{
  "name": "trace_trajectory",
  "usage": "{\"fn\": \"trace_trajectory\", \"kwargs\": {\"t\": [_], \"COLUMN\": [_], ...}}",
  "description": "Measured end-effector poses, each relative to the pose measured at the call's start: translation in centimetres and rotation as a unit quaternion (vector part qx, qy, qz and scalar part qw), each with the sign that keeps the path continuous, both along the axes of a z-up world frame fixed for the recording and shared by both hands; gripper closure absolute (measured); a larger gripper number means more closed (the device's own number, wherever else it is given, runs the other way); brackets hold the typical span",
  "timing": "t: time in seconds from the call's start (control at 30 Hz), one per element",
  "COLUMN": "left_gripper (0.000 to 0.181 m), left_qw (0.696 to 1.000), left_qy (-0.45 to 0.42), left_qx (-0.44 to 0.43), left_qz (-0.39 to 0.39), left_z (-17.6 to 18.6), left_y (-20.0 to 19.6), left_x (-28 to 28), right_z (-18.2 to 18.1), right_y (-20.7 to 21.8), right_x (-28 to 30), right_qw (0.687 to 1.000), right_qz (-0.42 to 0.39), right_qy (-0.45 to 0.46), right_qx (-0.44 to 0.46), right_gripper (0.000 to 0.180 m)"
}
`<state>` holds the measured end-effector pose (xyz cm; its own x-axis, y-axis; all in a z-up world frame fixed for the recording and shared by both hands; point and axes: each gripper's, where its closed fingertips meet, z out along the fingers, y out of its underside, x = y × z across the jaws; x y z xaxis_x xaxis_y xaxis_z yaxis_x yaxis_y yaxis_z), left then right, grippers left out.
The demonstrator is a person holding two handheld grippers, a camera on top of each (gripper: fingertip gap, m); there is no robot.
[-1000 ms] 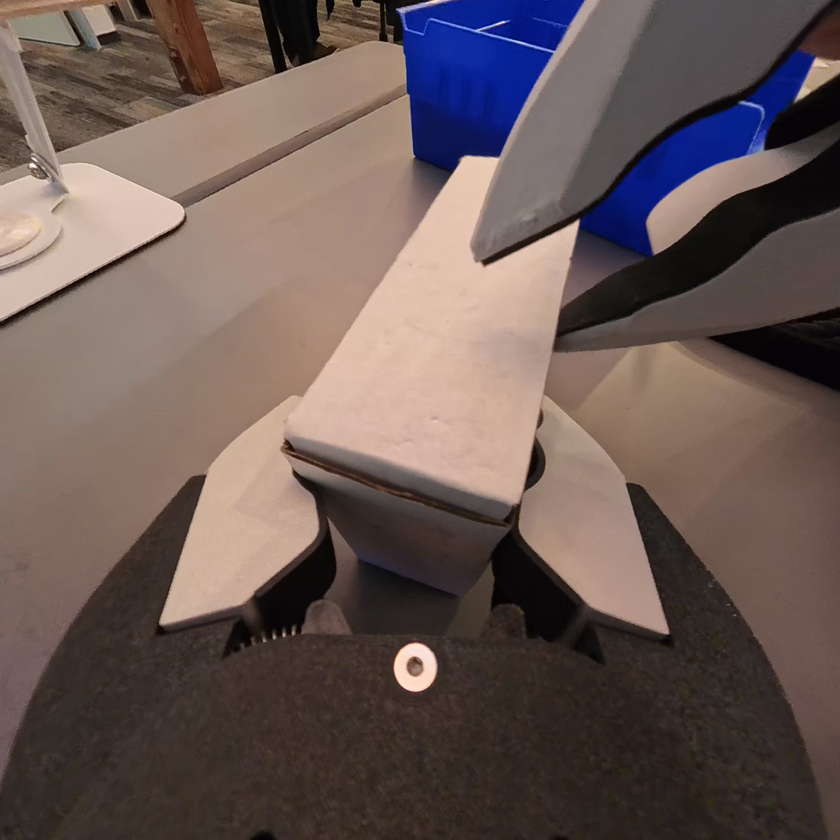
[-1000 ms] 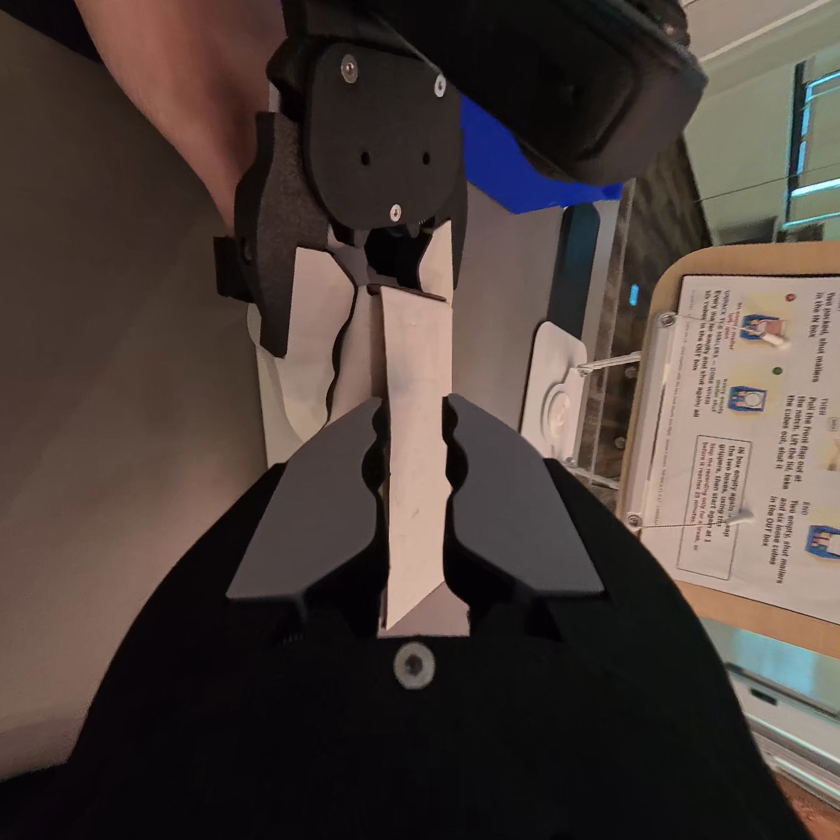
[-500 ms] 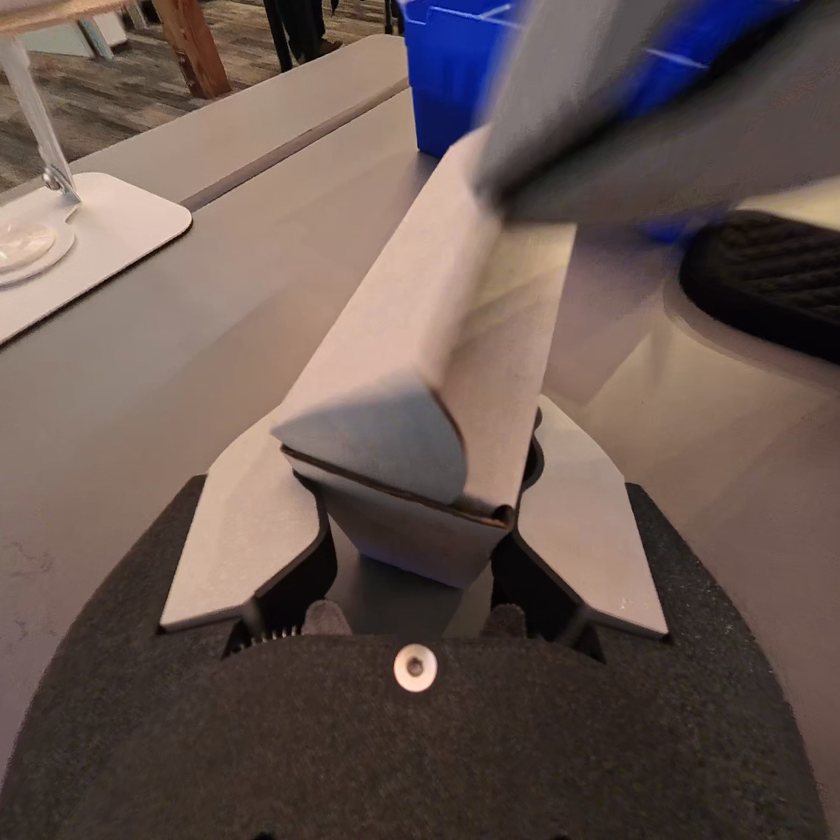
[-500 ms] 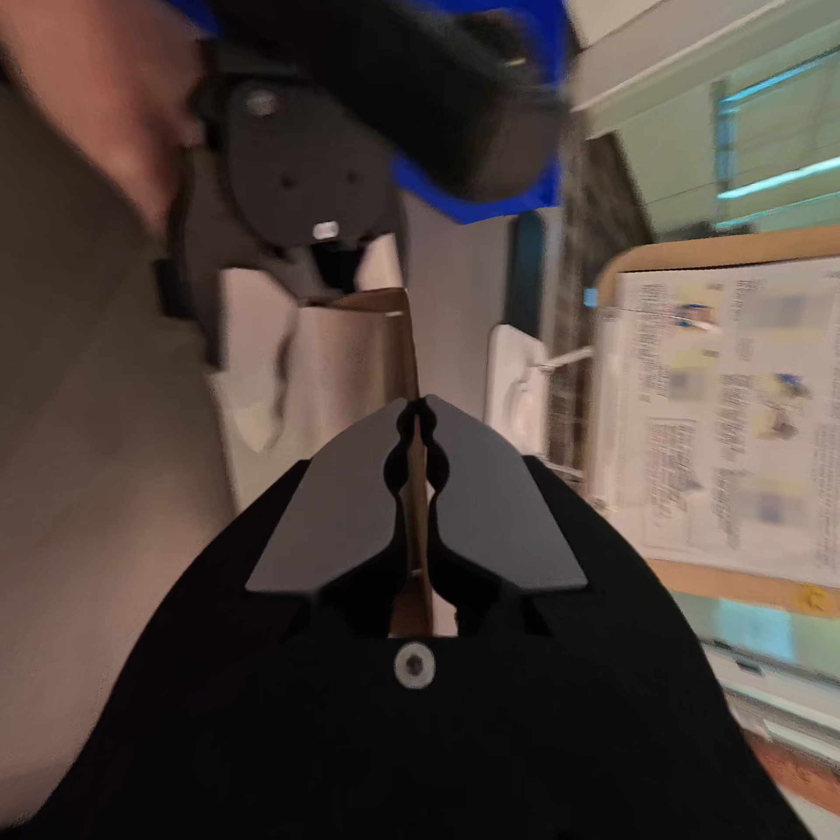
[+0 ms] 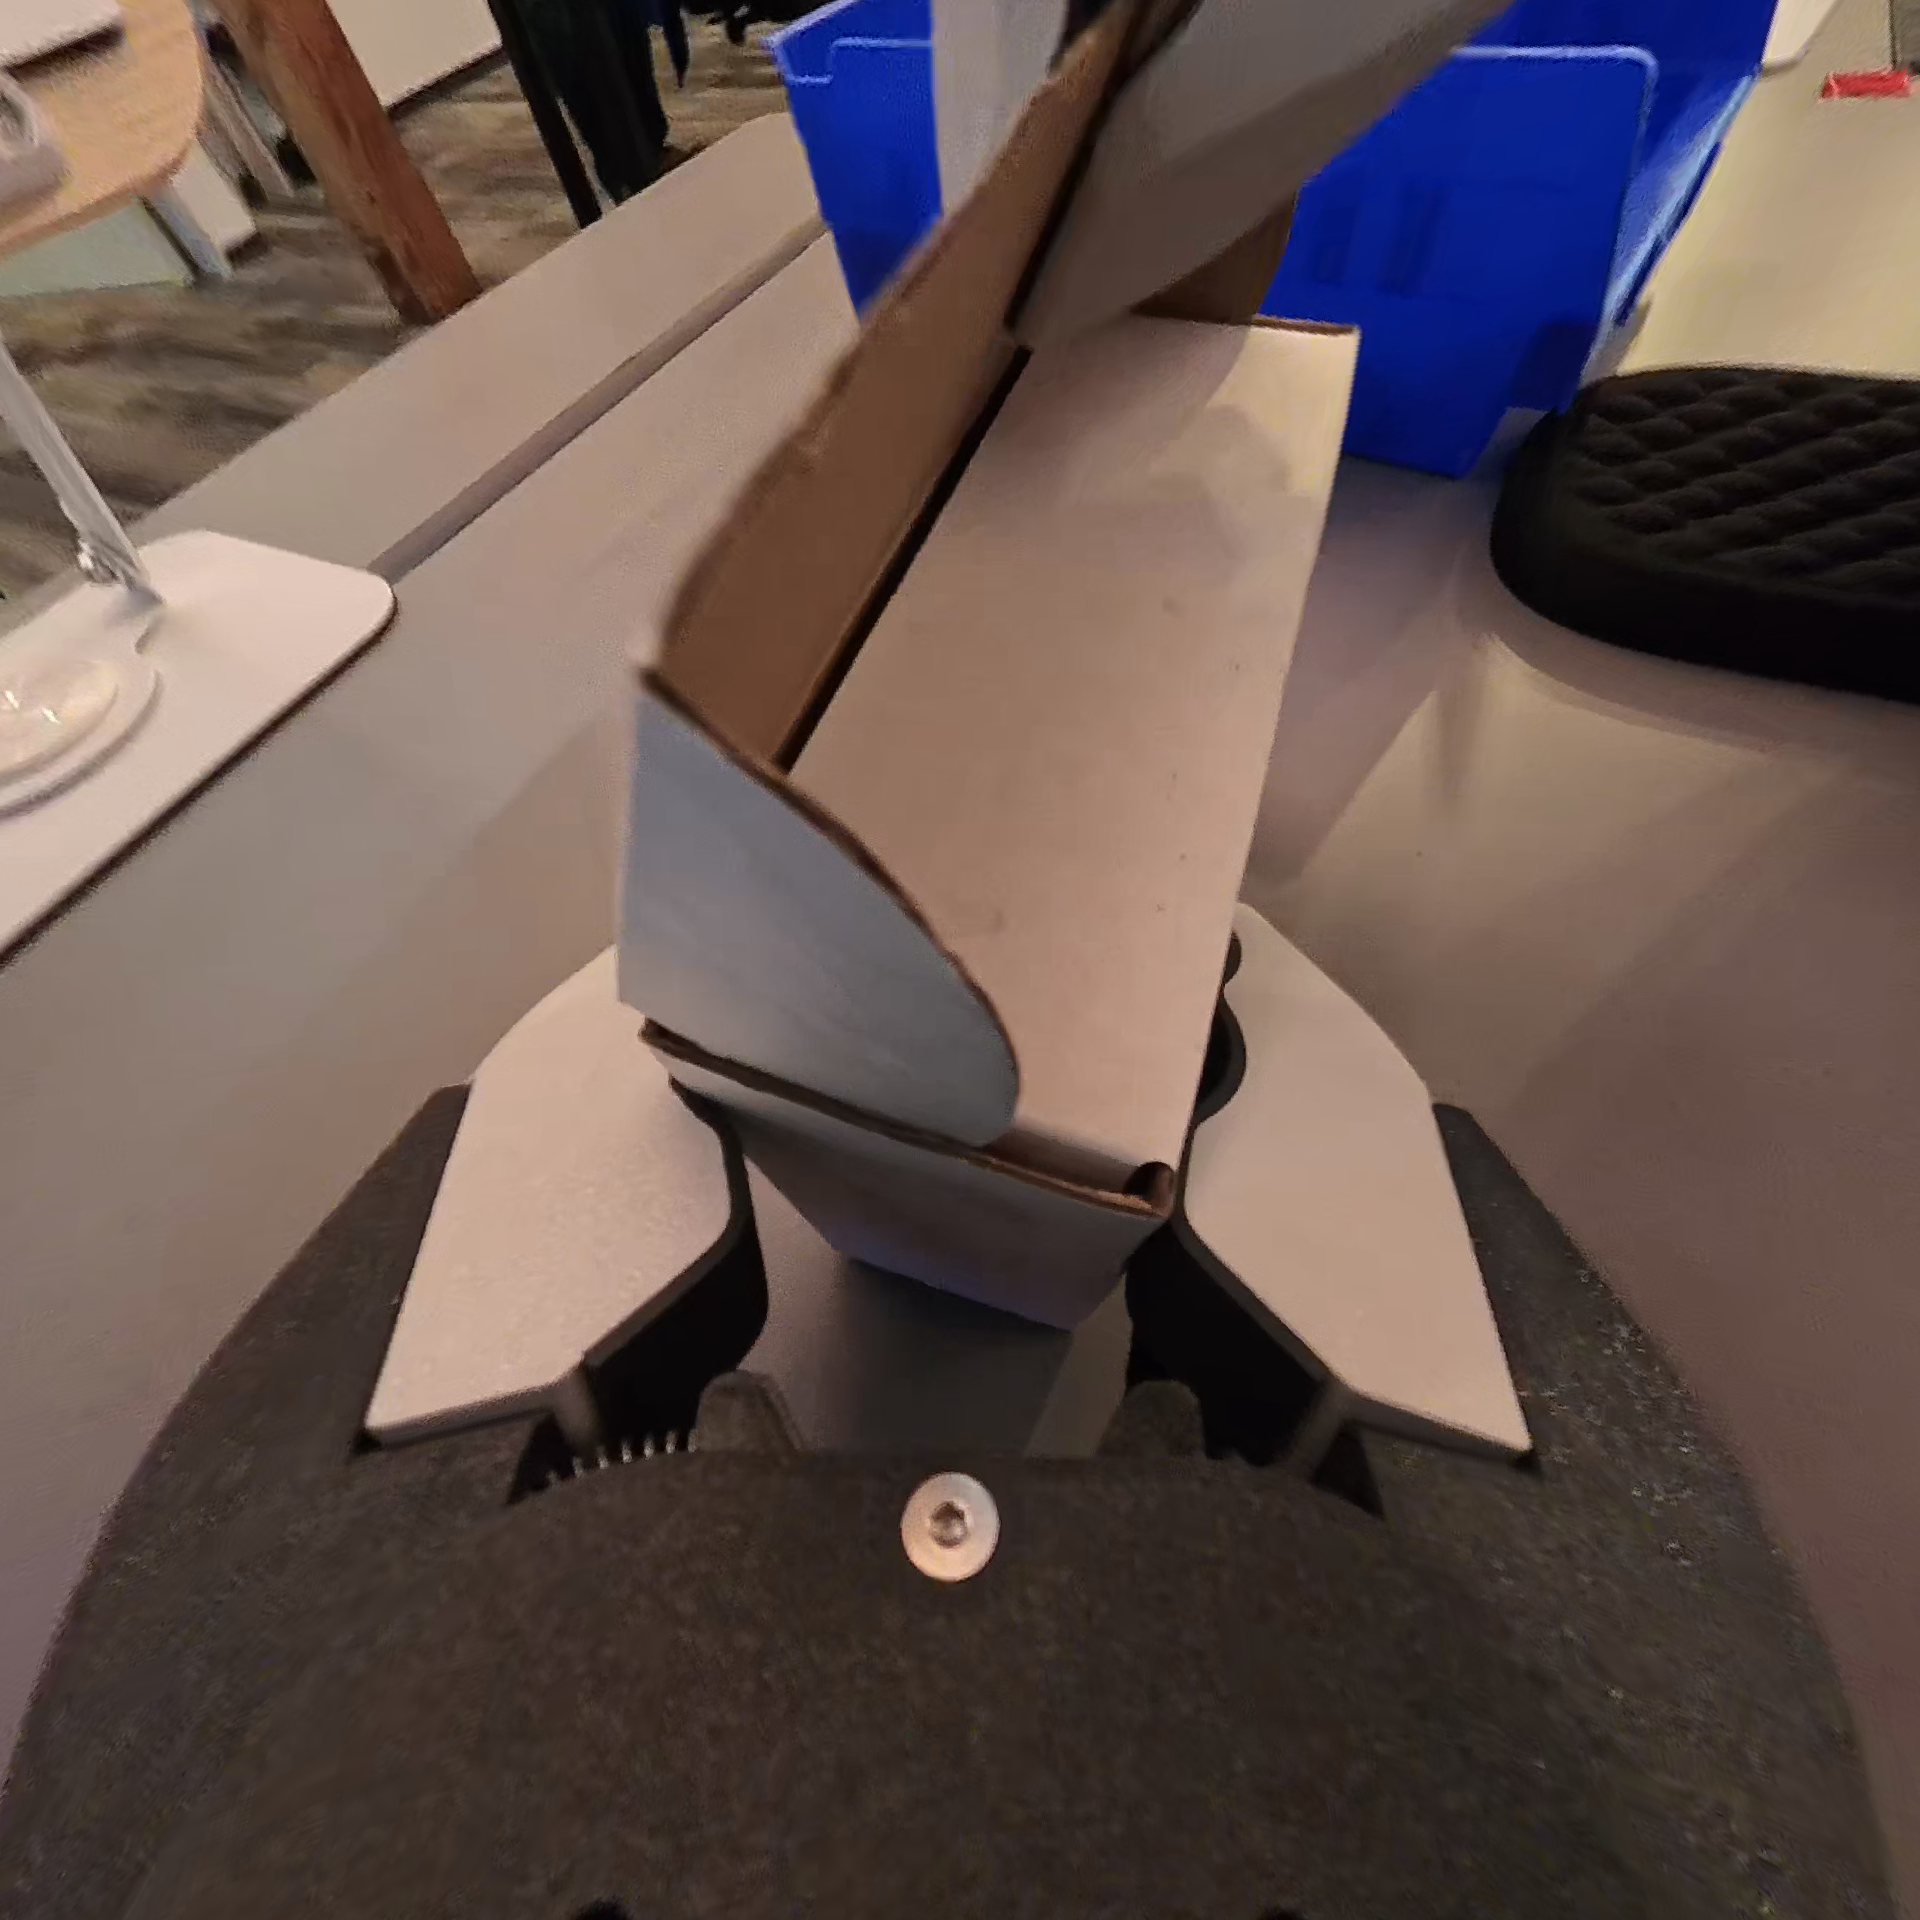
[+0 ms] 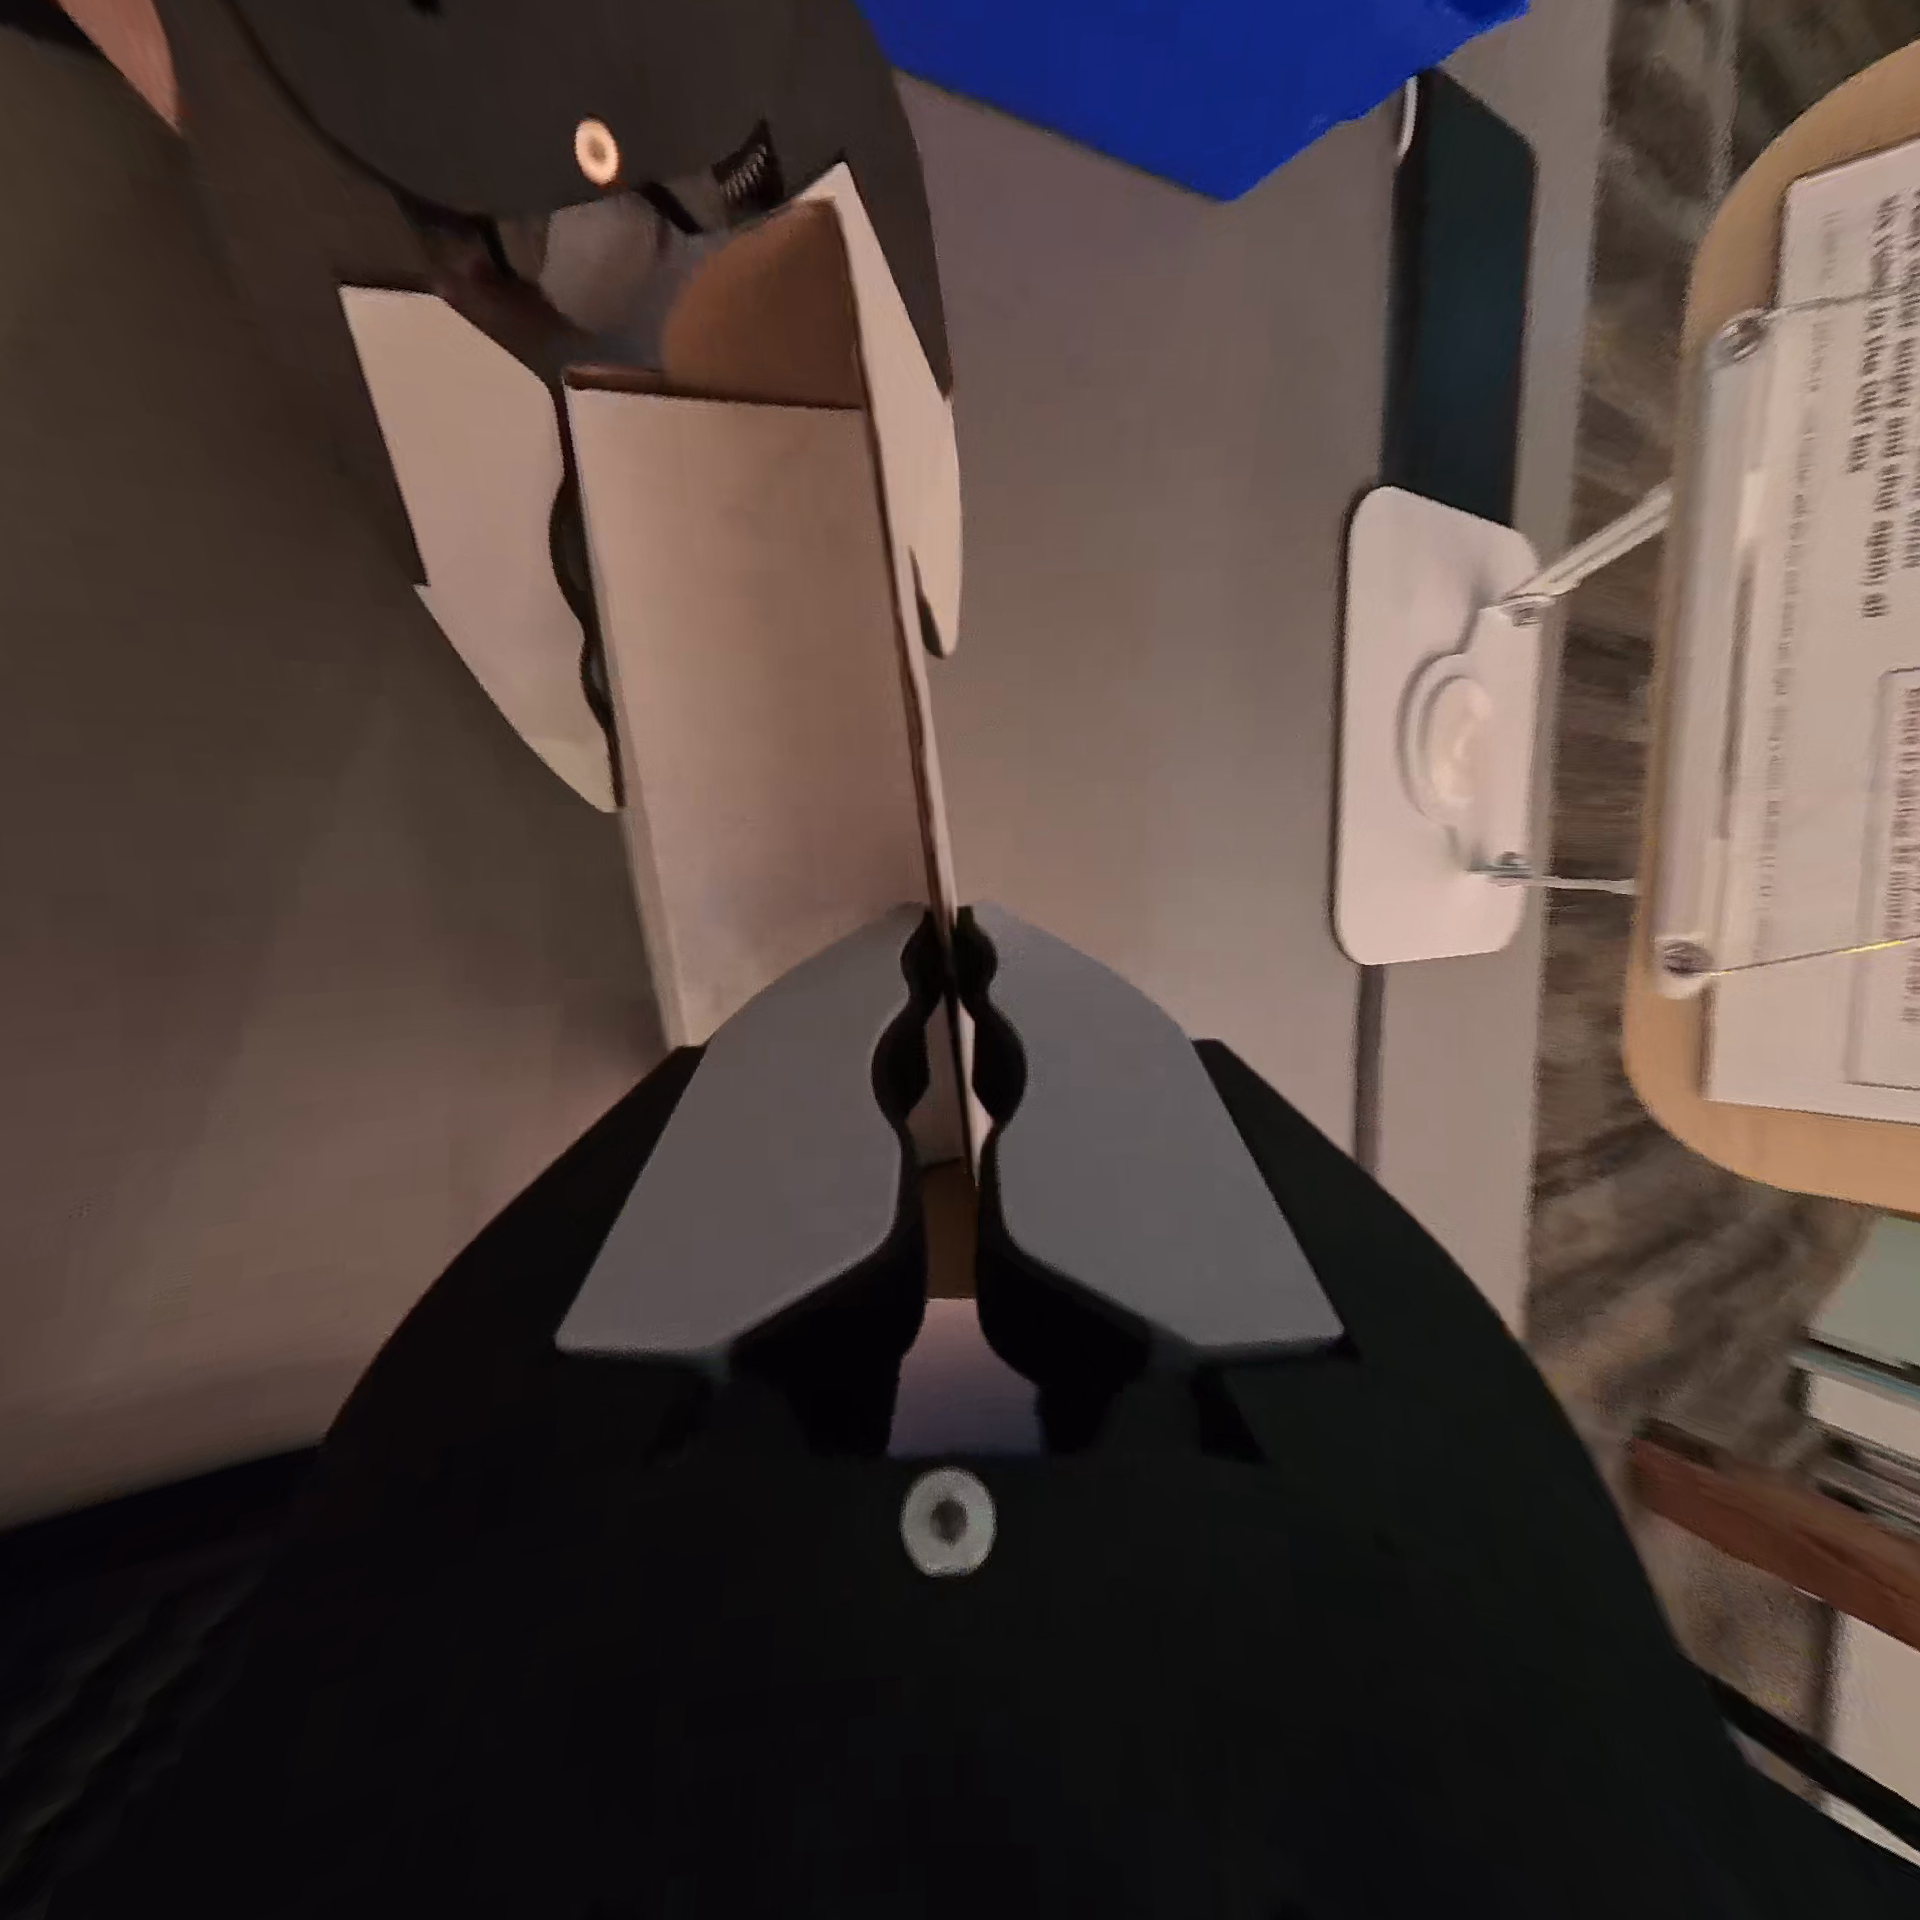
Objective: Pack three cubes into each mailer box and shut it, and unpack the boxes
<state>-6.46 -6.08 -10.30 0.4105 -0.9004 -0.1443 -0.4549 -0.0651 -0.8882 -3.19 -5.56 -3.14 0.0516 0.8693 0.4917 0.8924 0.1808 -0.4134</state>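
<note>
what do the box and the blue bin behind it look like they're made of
Box: likely cardboard, matte white outside, bare brown inside, with a thin brown edge along the lifted lid. Bin: probably moulded plastic, solid blue with a slight sheen and ribbed walls.

Printed instruction sheet (image 6: 1860,644) on wooden board (image 6: 1704,935); wording not reproduced.

Grey tabletop (image 5: 364,935) left of the mailer box (image 5: 1081,790) is open up to a white stand base (image 5: 218,644) at far left. Right side open too, up to a black quilted pad (image 5: 1725,530). Blue bin (image 5: 1455,260) blocks straight ahead, just behind the box. Raised lid flap (image 5: 873,457) crowds the space above the box.
</note>
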Motion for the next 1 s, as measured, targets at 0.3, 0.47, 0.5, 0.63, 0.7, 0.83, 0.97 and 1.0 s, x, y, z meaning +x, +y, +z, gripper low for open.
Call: {"fn": "trace_trajectory", "kwargs": {"t": [0.3, 0.47, 0.5, 0.63, 0.7, 0.83, 0.97, 1.0], "left_gripper": [0.093, 0.093, 0.094, 0.093, 0.093, 0.092, 0.093, 0.094], "left_qw": [0.967, 0.939, 0.933, 0.921, 0.918, 0.913, 0.91, 0.909], "left_qy": [0.129, 0.186, 0.194, 0.21, 0.215, 0.222, 0.231, 0.234], "left_qx": [0.215, 0.288, 0.3, 0.326, 0.331, 0.342, 0.344, 0.344], "left_qz": [-0.039, -0.033, -0.031, -0.025, -0.024, -0.025, -0.016, -0.016], "left_z": [-0.2, -0.5, -0.5, -0.6, -0.6, -0.7, -0.9, -1.0], "left_y": [-1.5, -1.4, -1.3, -1.3, -1.3, -1.5, -1.6, -1.7], "left_x": [0.1, -0.5, -0.6, -0.8, -0.9, -1.0, -1.2, -1.2], "right_z": [1.0, 0.7, 0.6, 0.3, 0.2, -0.1, -0.1, -0.1], "right_y": [-4.6, -5.6, -5.8, -6.2, -6.3, -6.4, -6.8, -6.9], "right_x": [1.1, 1.0, 1.1, 1.0, 1.0, 0.9, 1.0, 1.0], "right_qw": [0.972, 0.937, 0.933, 0.906, 0.885, 0.849, 0.881, 0.888], "right_qz": [-0.001, -0.022, -0.016, -0.028, -0.041, -0.055, -0.034, -0.033], "right_qy": [0.077, 0.099, 0.099, 0.109, 0.12, 0.124, 0.098, 0.092], "right_qx": [-0.22, -0.335, -0.346, -0.407, -0.448, -0.511, -0.462, -0.449], "right_gripper": [0.177, 0.177, 0.177, 0.177, 0.177, 0.177, 0.177, 0.177]}}
